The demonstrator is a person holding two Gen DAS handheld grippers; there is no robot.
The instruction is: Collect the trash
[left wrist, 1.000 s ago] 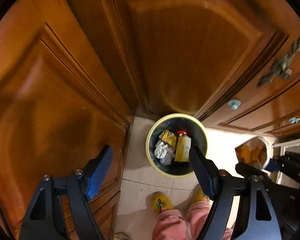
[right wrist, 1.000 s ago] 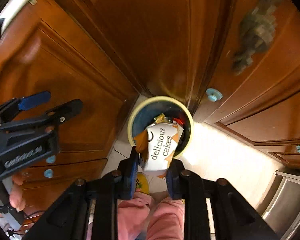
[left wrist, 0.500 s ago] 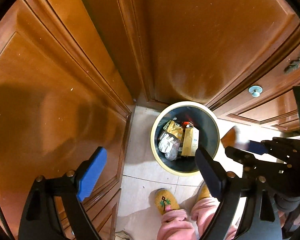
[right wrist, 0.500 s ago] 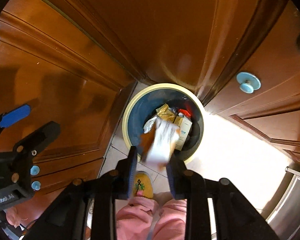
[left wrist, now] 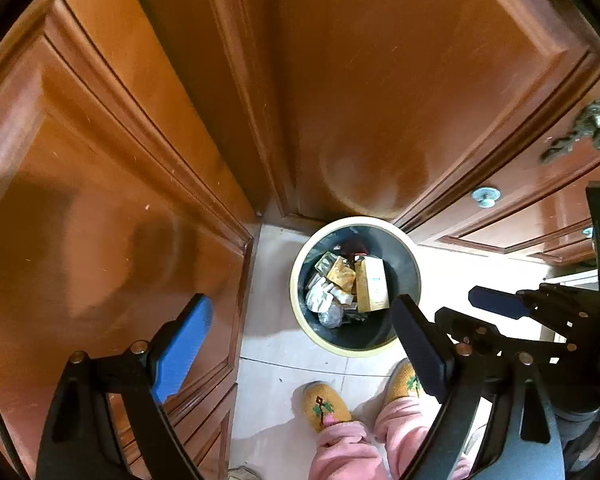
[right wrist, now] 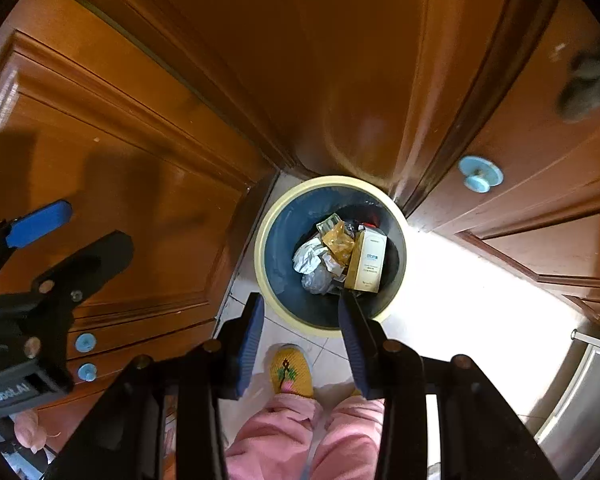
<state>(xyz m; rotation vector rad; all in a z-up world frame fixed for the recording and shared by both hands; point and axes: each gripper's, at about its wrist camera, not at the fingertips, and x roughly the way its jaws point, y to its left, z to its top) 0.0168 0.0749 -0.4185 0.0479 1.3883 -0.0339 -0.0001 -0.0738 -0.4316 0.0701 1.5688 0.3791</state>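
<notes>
Seen from the right wrist camera, the right gripper (right wrist: 302,312) hangs with its jaws spread and empty at lower centre, directly below the round trash bin (right wrist: 262,249) at mid-frame. Inside the bin lie a tan carton (right wrist: 367,266), crumpled foil (right wrist: 309,257) and an orange wrapper (right wrist: 339,241). The left gripper (left wrist: 300,326), jaws wide apart and empty, frames the bin in its own view. Yellow slippers (left wrist: 326,406) stand on the tile below.
</notes>
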